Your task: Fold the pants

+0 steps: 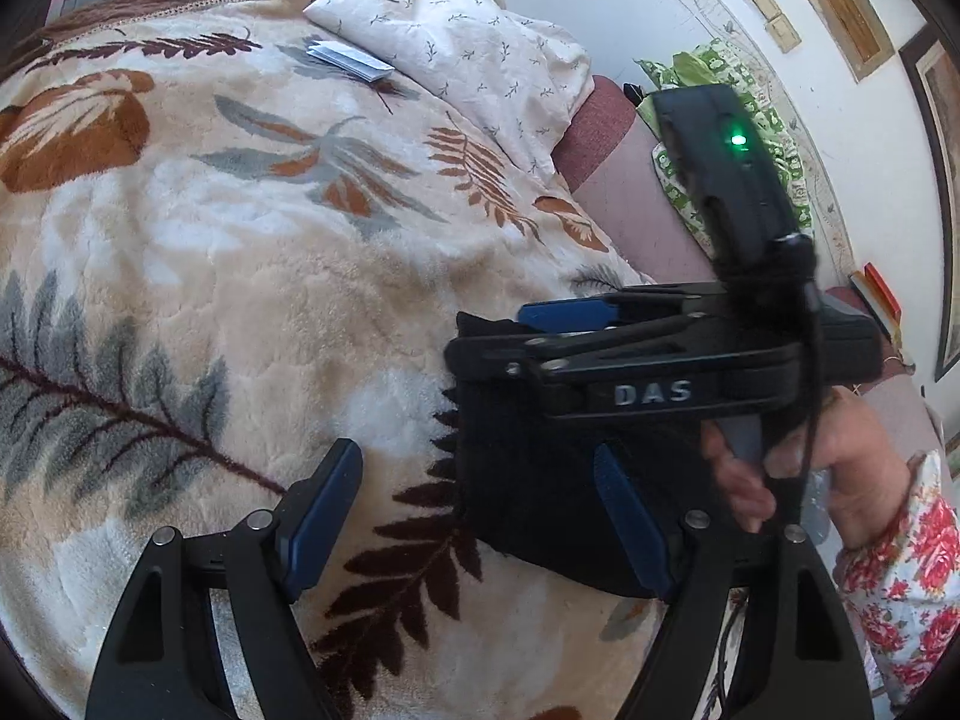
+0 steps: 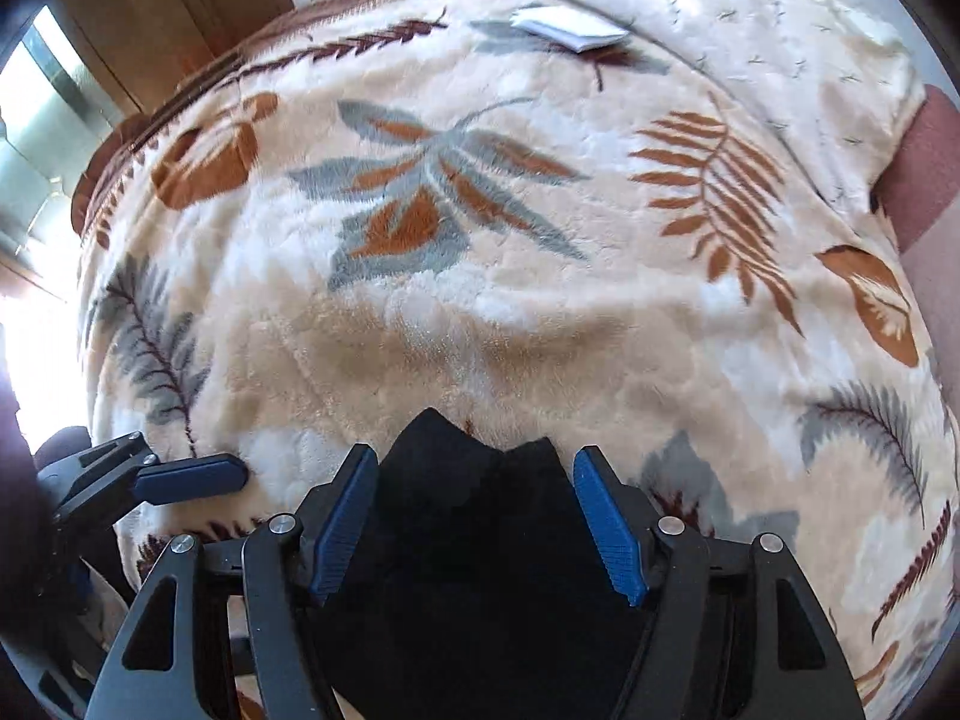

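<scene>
Blanket (image 1: 240,276) w/ leaf print covers the bed. Pants (image 1: 540,480), black, lie near its front edge as a small compact bundle, so prob. mostly folded; maybe a last tidy left. Left gripper (image 1: 480,516): jaws wide, holding nothing. Right gripper (image 2: 474,516): jaws wide, straddling the pants, no grip. Only the left view shows the person's hand (image 1: 828,468) and the pants' full outline; the right view shows two peaked corners at the far edge.

A plush cream leaf-patterned blanket (image 1: 252,276); at its far edge, a white sprigged pillow (image 1: 456,42) beside folded white paper (image 1: 351,60).
</scene>
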`<state>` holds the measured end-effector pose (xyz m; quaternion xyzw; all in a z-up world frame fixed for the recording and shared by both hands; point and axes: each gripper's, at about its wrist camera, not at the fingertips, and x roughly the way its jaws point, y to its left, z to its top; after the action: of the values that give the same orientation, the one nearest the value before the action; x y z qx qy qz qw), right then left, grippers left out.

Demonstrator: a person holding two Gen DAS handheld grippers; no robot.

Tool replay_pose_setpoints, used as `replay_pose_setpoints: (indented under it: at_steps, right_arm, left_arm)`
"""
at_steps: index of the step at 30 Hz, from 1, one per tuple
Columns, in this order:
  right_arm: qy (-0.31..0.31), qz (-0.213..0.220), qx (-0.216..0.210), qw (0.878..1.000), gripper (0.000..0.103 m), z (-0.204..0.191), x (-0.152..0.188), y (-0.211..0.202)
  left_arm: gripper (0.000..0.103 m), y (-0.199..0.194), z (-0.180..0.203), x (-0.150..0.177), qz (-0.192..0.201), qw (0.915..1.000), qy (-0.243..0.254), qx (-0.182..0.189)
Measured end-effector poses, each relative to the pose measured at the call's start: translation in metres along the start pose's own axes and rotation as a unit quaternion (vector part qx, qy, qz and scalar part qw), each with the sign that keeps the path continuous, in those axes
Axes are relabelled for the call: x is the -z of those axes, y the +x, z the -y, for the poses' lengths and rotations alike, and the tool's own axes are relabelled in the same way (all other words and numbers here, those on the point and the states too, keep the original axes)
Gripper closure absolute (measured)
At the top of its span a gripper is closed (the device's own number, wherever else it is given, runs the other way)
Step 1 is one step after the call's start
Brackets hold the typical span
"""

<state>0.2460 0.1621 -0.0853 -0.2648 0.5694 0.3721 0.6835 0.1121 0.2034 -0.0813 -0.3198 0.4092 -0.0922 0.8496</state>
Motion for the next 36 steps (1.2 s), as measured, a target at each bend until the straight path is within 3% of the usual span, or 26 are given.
replay_pose_setpoints:
  at_steps: [4,6,8,10,16,20,26,30,31,32,33,36]
  right_arm:
    - [-0.008,-0.003,0.004,1.000,0.027,-0.001,-0.002,0.012]
    - [-0.012,0.004,-0.001,1.000,0.038,-0.002,0.005,0.008]
    - [-0.010,0.009,0.003,1.000,0.067,0.000,0.012,0.002]
    - [0.001,0.019,0.000,1.000,0.077,0.006,0.022,-0.006]
    - [0.034,0.068,-0.013,0.997,0.080,0.017,0.043,-0.036]
    - [0.035,0.079,-0.014,0.996,0.080,0.013,0.044,-0.047]
    - [0.034,0.093,-0.015,0.995,0.080,0.007,0.047,-0.063]
    - [0.028,0.099,-0.020,0.995,0.080,0.002,0.051,-0.073]
    - [0.027,0.099,-0.019,0.995,0.080,0.001,0.053,-0.075]
    - [0.027,0.099,-0.017,0.995,0.080,0.000,0.054,-0.076]
    - [0.028,0.098,-0.016,0.995,0.080,-0.001,0.056,-0.076]
    - [0.031,0.099,-0.012,0.995,0.080,-0.003,0.061,-0.079]
  left_arm:
    - [0.024,0.002,0.000,-0.002,-0.001,1.0000,-0.004,0.002]
    - [0.024,0.003,-0.001,-0.002,-0.002,1.0000,-0.006,0.004]
    - [0.024,0.007,-0.001,-0.003,-0.008,0.9999,-0.005,0.005]
    - [0.024,0.009,0.001,-0.002,-0.007,1.0000,0.000,-0.002]
    - [0.024,0.006,0.001,-0.001,0.000,1.0000,0.000,0.006]
    - [0.024,0.007,0.006,0.001,-0.006,0.9993,0.006,0.035]
    - [0.024,0.026,0.033,0.006,-0.020,0.9963,0.063,0.055]
    - [0.024,0.047,0.046,0.013,-0.038,0.9939,0.094,0.043]
    - [0.031,0.051,0.049,0.016,-0.045,0.9930,0.101,0.041]
    - [0.065,0.054,0.051,0.017,-0.054,0.9917,0.105,0.050]
    - [0.082,0.058,0.051,0.018,-0.069,0.9903,0.103,0.062]
    - [0.088,0.054,0.046,0.019,-0.075,0.9898,0.080,0.091]
